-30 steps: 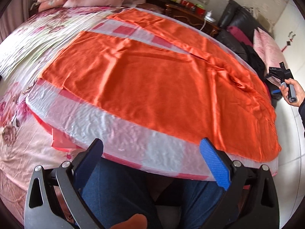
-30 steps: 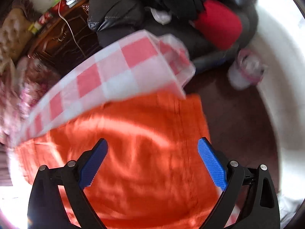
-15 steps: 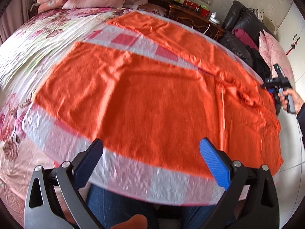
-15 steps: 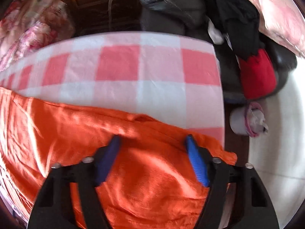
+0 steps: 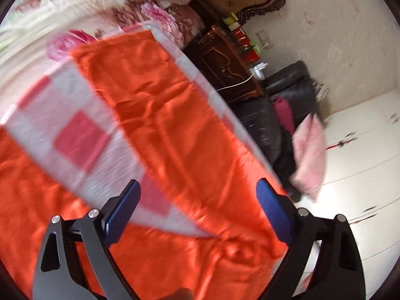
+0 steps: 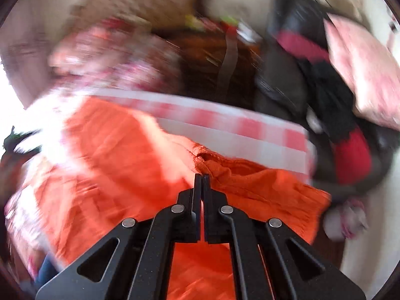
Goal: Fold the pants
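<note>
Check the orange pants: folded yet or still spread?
Spread. In the left wrist view the orange pants lie flat on the checked sheet, legs apart with sheet showing between them. No fold visible.

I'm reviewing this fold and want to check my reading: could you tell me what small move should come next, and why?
Probably bring the left gripper down onto the orange pants and finish closing. Its jaws are closing with no cloth pinched yet, while the right gripper looks shut on the pants' waist edge, so one side seems gripped and the other is loose.
</note>
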`<action>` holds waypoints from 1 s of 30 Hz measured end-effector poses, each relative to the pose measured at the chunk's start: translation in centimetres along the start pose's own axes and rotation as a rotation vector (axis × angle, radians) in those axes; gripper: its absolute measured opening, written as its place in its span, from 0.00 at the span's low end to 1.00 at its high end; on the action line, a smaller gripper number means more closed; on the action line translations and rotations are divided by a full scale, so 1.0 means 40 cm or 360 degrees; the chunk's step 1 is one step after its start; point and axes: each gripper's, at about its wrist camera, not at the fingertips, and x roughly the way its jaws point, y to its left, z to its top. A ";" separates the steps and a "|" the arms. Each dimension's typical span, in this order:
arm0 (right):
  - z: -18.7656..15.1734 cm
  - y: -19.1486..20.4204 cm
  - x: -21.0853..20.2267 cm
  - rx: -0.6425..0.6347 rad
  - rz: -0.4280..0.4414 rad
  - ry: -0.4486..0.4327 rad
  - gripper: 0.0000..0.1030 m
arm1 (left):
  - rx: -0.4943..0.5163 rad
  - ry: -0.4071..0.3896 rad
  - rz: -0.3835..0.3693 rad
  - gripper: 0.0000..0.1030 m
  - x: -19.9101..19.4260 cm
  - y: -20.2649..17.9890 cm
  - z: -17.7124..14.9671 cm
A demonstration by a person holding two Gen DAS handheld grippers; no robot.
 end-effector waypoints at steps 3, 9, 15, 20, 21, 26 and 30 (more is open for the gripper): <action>-0.127 0.111 -0.081 -0.0114 0.0177 -0.0008 0.02 | -0.0075 0.0054 -0.0116 0.88 0.071 0.004 0.038; -0.290 0.102 -0.104 0.0098 0.0196 0.0080 0.02 | -0.0177 0.0142 -0.0016 0.52 0.197 0.064 0.088; -0.268 0.055 -0.091 0.0211 0.0121 0.0031 0.02 | -0.0084 0.0103 0.0144 0.03 0.188 0.055 0.117; -0.165 0.004 -0.104 0.0113 -0.0031 -0.0033 0.02 | 0.0065 -0.0062 0.0104 0.02 0.016 -0.033 0.092; -0.153 0.010 -0.123 0.0077 -0.0042 -0.0049 0.02 | 0.0119 -0.0120 0.0123 0.02 -0.049 -0.054 0.055; -0.243 0.028 -0.162 0.0106 -0.0049 0.0038 0.02 | 0.0193 -0.0246 0.0110 0.02 -0.293 0.028 -0.219; -0.421 -0.027 -0.116 0.0535 0.0034 0.0227 0.09 | 0.0081 -0.0134 0.0225 0.02 -0.291 0.200 -0.384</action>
